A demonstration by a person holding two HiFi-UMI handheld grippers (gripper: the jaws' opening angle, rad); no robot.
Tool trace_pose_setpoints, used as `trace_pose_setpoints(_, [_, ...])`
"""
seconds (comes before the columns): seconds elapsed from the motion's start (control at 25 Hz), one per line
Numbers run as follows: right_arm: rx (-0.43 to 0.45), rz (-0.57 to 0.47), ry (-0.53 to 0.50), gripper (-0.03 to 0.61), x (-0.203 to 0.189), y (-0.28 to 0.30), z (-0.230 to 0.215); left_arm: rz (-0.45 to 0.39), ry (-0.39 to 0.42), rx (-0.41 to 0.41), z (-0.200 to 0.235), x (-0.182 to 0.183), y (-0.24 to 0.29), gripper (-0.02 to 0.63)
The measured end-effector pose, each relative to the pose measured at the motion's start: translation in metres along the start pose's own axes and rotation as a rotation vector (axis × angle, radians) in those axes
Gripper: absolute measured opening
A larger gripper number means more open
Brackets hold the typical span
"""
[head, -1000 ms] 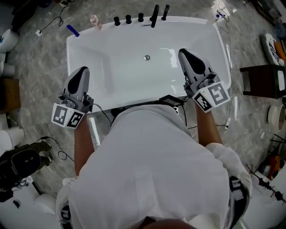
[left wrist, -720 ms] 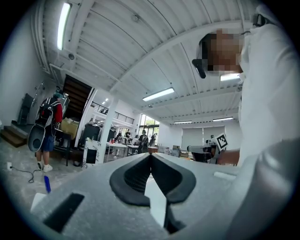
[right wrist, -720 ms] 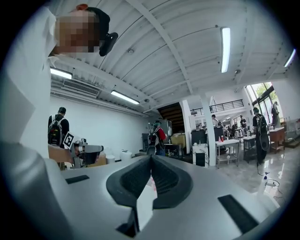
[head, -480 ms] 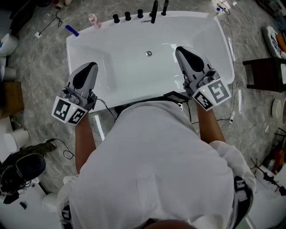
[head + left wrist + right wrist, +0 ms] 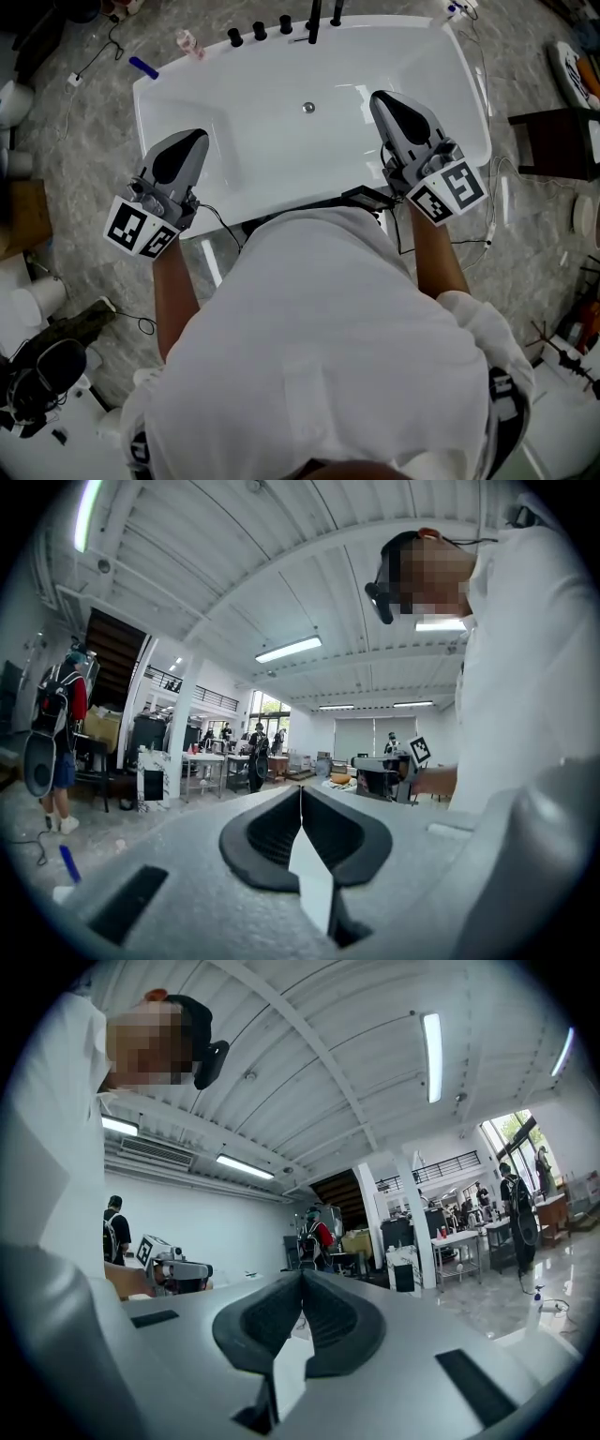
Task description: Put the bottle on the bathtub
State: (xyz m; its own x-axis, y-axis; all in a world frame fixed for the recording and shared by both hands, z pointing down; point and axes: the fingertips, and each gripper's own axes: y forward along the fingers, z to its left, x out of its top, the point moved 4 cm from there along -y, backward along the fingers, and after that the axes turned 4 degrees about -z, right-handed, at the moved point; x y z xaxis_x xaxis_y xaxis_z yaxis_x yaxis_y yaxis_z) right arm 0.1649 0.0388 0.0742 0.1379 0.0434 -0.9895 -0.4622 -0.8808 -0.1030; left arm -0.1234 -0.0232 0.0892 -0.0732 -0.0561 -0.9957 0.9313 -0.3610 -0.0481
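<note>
A white bathtub (image 5: 262, 159) fills the top of the head view. A small pink bottle (image 5: 185, 42) stands on the marbled floor just past the tub's far left corner, well away from both grippers. My left gripper (image 5: 194, 141) hangs over the tub's near left rim, shut and empty. My right gripper (image 5: 382, 97) is over the tub's right side, also shut with nothing in it. In the left gripper view the left gripper (image 5: 300, 790) has its jaws pressed together. In the right gripper view the right gripper (image 5: 302, 1275) looks the same. Both point level across a workshop hall.
Black tap handles (image 5: 283, 23) line the tub's far rim, and a blue stick (image 5: 143, 67) lies by its far left corner. A dark stool (image 5: 555, 142) stands to the right. Cables run along the floor, with white rolls (image 5: 36, 295) and gear at the left. People stand in the hall.
My left gripper has swung a little inward, toward the tub's near left rim. The head view has shifted, so the tub sits higher in the picture. The right gripper has kept its place.
</note>
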Motion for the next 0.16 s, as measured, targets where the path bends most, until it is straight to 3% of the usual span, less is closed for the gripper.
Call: trace_pose_setpoints(0.16, [0.007, 0.004, -0.002, 0.014, -0.0006, -0.0005, -0.0037, -0.019, -0.016, 0.032, 0.0064, 0.0032, 0.0030, 0.017])
